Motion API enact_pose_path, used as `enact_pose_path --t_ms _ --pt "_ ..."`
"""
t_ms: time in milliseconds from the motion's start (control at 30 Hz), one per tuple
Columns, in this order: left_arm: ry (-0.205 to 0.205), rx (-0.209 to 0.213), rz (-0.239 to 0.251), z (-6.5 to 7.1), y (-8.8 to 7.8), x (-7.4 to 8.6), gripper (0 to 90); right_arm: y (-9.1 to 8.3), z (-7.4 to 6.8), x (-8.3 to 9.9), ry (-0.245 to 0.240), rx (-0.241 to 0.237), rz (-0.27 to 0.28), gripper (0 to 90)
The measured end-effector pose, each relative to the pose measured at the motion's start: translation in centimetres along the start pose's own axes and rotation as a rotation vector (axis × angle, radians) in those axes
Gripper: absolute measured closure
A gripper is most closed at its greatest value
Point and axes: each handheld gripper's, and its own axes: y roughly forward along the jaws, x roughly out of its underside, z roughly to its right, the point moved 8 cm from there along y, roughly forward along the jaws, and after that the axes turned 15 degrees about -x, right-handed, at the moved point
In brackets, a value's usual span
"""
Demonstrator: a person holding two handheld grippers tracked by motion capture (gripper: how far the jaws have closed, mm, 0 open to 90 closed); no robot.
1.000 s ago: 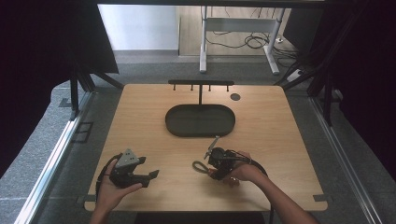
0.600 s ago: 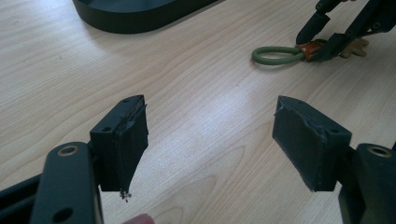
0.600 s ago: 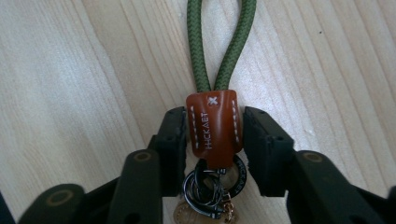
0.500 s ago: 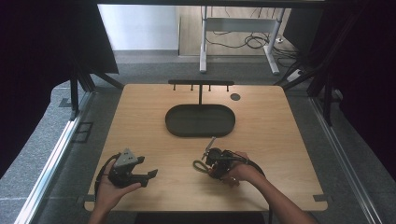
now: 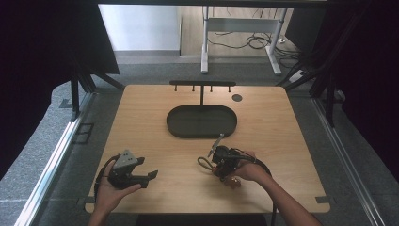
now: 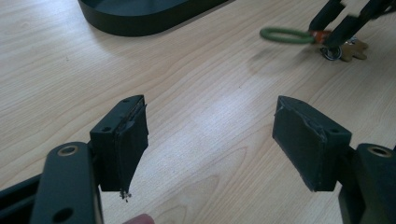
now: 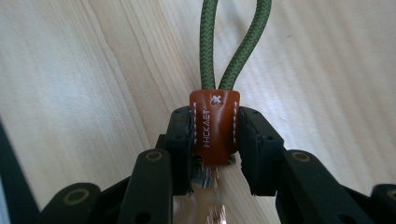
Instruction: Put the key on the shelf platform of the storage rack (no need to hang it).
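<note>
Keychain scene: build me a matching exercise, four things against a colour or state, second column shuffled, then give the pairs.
Things:
1. cord loop
2. leather tab
3. left gripper
4. oval tray

Colour or state:
A. brown, clamped between the fingers of the right gripper
B. open, nothing between its fingers
C. green, lying out on the table
D. black, in front of the hook stand

Pairs: 1-C, 2-A, 3-B, 4-D
</note>
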Motion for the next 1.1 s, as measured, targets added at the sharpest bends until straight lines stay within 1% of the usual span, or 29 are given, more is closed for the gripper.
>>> enact_pose_path --t_ms 67,100,133,167,200,333,700,833,900,967,1100 --pt "0.001 0.001 0.002 0.0 0.0 0.0 26.9 -1.0 -0.1 -0.1 -0.006 -0.002 0.021 67.0" --pt "0.001 0.000 0.001 0.0 -0.1 0.0 26.9 -1.4 -0.2 -0.1 -0.001 0.001 0.029 67.0" --pt "0.001 0.000 0.002 0.0 -0.1 0.0 26.9 -1.9 -0.3 -0.2 -0.009 0.005 0.035 67.1" --pt "0.001 0.001 0.002 0.0 -0.1 -0.1 26.9 -2.8 -0.5 -0.3 -0.012 0.012 0.054 67.1" --pt "0.001 0.001 0.002 0.0 -0.1 -0.1 26.9 -2.8 -0.5 -0.3 -0.012 0.012 0.054 67.1" --pt "0.000 -0.001 0.000 -0.1 -0.1 0.0 26.9 -4.5 -0.8 -0.6 -0.022 0.020 0.087 67.1" --pt "-0.003 -0.001 0.000 -0.1 -0.1 0.0 26.9 -6.3 -0.7 -0.6 -0.027 0.039 0.106 67.1" --pt "-0.001 0.001 -0.002 0.0 0.0 0.0 26.9 -6.7 -0.7 -0.6 -0.032 0.040 0.112 67.1" --pt "-0.002 0.000 0.000 0.0 0.0 0.0 26.9 -6.9 -0.7 -0.6 -0.025 0.035 0.116 67.1" --pt "-0.004 -0.001 0.000 -0.1 -0.1 0.0 26.9 -7.4 -0.6 -0.7 -0.026 0.018 0.137 67.1" --pt "-0.003 -0.001 -0.003 -0.1 0.0 0.0 26.9 -7.9 -0.3 -0.8 -0.029 0.026 0.138 67.1"
